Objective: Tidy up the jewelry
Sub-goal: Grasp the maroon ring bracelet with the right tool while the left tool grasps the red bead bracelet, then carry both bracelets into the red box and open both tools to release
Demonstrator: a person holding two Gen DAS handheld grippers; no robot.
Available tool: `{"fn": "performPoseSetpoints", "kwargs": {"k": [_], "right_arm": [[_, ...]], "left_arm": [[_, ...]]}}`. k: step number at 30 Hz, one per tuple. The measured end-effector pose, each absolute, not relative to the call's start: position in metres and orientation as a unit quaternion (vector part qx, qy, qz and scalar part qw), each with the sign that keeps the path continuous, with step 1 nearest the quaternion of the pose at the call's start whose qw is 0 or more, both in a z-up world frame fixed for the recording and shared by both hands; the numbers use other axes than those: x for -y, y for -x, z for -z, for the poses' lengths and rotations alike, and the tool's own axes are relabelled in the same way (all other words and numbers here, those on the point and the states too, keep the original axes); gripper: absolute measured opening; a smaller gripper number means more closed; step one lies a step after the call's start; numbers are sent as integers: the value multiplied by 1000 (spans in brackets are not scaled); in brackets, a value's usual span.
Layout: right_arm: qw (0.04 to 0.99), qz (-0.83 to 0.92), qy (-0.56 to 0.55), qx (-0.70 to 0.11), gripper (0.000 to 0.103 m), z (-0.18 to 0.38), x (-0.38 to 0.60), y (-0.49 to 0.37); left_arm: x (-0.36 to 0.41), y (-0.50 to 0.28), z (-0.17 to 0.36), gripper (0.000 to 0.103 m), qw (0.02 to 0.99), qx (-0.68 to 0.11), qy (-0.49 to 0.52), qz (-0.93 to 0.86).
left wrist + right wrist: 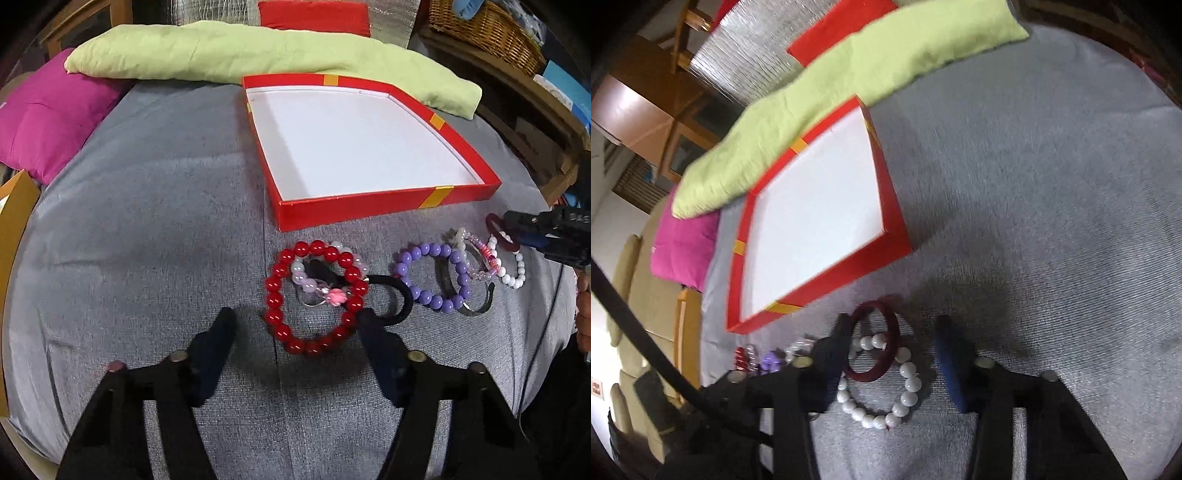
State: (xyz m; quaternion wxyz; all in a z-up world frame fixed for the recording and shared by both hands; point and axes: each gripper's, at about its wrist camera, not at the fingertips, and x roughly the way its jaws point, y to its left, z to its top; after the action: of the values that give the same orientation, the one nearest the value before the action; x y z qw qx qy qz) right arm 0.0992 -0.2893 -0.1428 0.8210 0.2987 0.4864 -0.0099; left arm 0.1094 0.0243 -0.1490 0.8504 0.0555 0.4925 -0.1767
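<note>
A red bead bracelet (275, 299) lies on the grey cloth between the fingers of my open left gripper (295, 328); the right finger sits at its rim, the left finger stands apart. Inside its ring lie pale beads and a pink charm (336, 296). Beside it are a black hair tie (402, 299) and a purple bead bracelet (417, 251). My right gripper (892, 350) is open around a white bead bracelet (908, 384) and a dark red bangle (892, 332); its left finger touches them. A red box (369, 206) with a white inside is empty.
A green pillow (221, 51) lies behind the box and a magenta pillow (44, 118) at the far left. A wicker basket (487, 26) sits on shelves to the right. Grey cloth (147, 221) covers the surface, bare to the left of the jewelry.
</note>
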Motion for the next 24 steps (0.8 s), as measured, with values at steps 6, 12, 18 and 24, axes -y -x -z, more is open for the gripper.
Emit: {"fn": "performPoseSetpoints", "kwargs": {"k": [6, 12, 18, 24], "right_arm": [[837, 12, -257, -482, 7, 140, 272, -106], [876, -11, -249, -412, 7, 108, 266, -88], [886, -46, -268, -376, 7, 92, 267, -75], [886, -50, -279, -366, 7, 86, 266, -89]], "left_arm": [[-37, -119, 148, 21, 856, -487, -32, 167], [-59, -124, 149, 10, 857, -490, 17, 160], [-66, -113, 128, 10, 887, -437, 14, 149], [-47, -110, 102, 10, 903, -392, -28, 173]]}}
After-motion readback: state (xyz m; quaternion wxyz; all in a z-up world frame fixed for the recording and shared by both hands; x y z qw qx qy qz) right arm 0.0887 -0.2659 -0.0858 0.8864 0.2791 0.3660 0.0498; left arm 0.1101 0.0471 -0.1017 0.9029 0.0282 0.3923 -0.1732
